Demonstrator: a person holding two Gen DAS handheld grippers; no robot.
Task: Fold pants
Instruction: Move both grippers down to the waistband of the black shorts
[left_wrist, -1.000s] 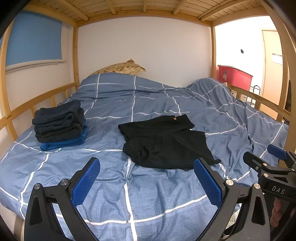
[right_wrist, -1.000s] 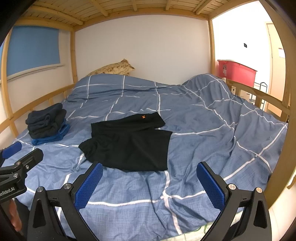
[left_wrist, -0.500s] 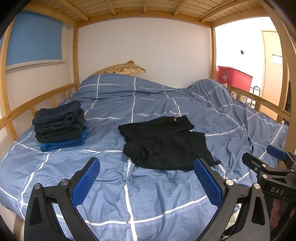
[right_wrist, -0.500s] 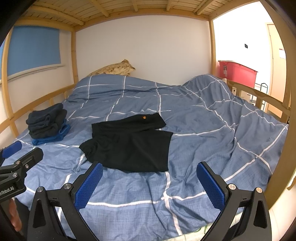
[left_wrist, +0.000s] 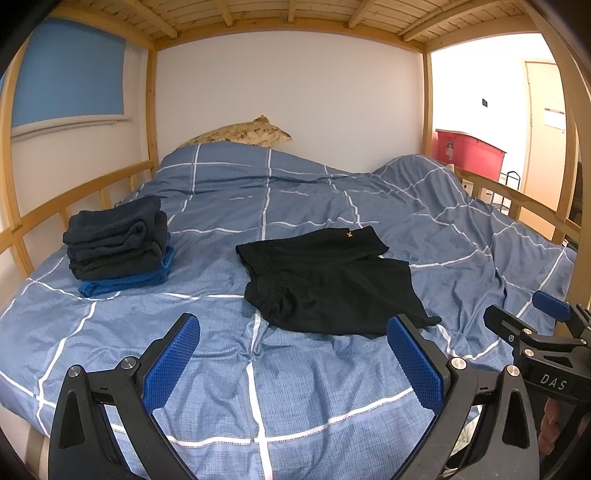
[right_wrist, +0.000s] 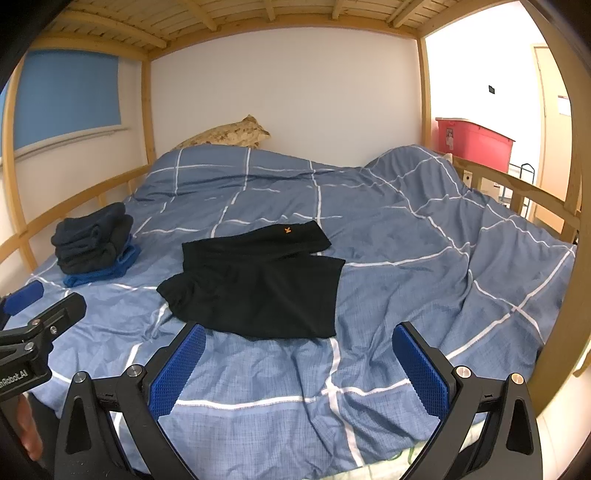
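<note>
I see the black pants (left_wrist: 328, 280) lying partly folded mid-bed on the blue checked duvet (left_wrist: 295, 387), a small orange logo at their far edge. Left of them sits a stack of folded clothes (left_wrist: 118, 245). My left gripper (left_wrist: 295, 363) and right gripper (right_wrist: 299, 365) hover near, fingers spread, holding nothing.

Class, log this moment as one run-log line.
left gripper: open, empty | right gripper: open, empty | black pants: flat on duvet | folded stack: left
</note>
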